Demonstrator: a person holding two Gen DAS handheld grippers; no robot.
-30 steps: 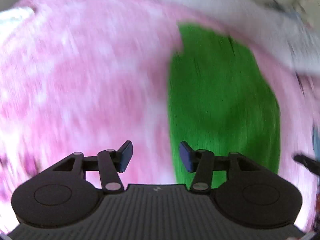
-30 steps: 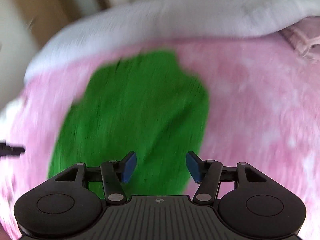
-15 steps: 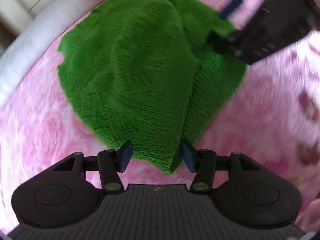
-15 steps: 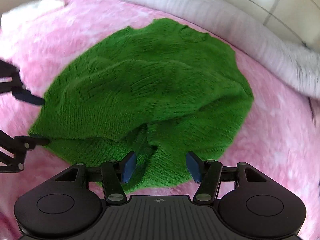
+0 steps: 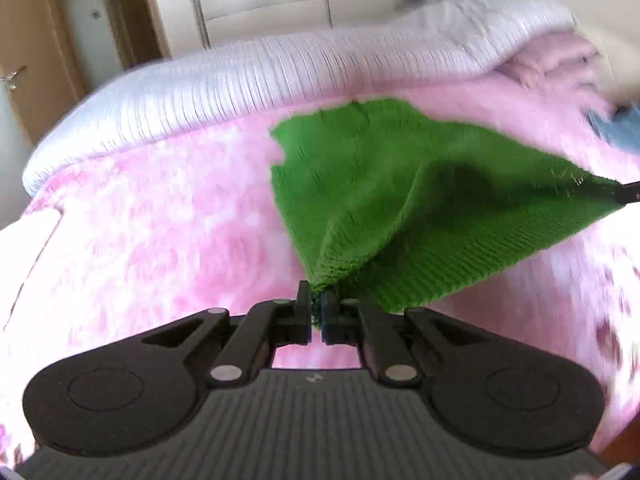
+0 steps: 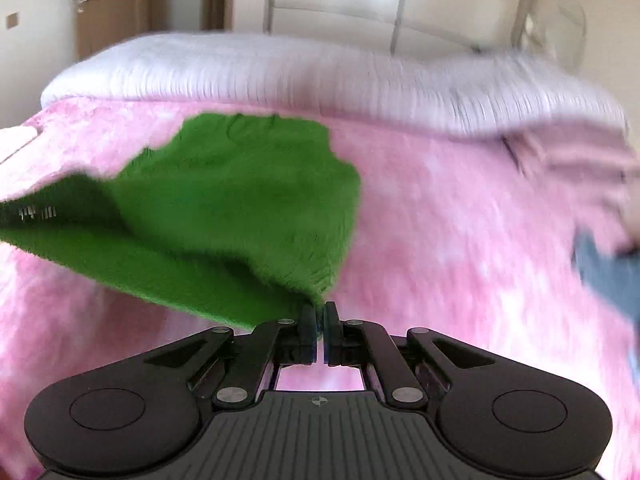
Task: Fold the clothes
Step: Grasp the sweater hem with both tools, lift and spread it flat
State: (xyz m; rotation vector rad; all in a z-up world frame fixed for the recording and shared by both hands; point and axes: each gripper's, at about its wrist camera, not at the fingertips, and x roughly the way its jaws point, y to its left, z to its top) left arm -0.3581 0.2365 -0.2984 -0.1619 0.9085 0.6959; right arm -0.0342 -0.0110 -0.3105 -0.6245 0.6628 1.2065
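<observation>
left gripper (image 5: pixel 316 307) jaws closing on a corner of the green knit sweater (image 5: pixel 400 200); right gripper (image 6: pixel 319 314) clamped on another corner. sweater stretched between them, lifted at the near edge, far part lying ahead on the pink blanket (image 5: pixel 160 220). white duvet (image 6: pixel 280 72) beyond it.

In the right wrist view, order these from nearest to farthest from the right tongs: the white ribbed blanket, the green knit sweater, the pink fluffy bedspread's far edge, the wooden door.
1. Green knit sweater, pinched in the right tongs.
2. Pink fluffy bedspread, far edge beyond the sweater.
3. White ribbed blanket, rolled behind it.
4. Wooden door, upper left.
</observation>
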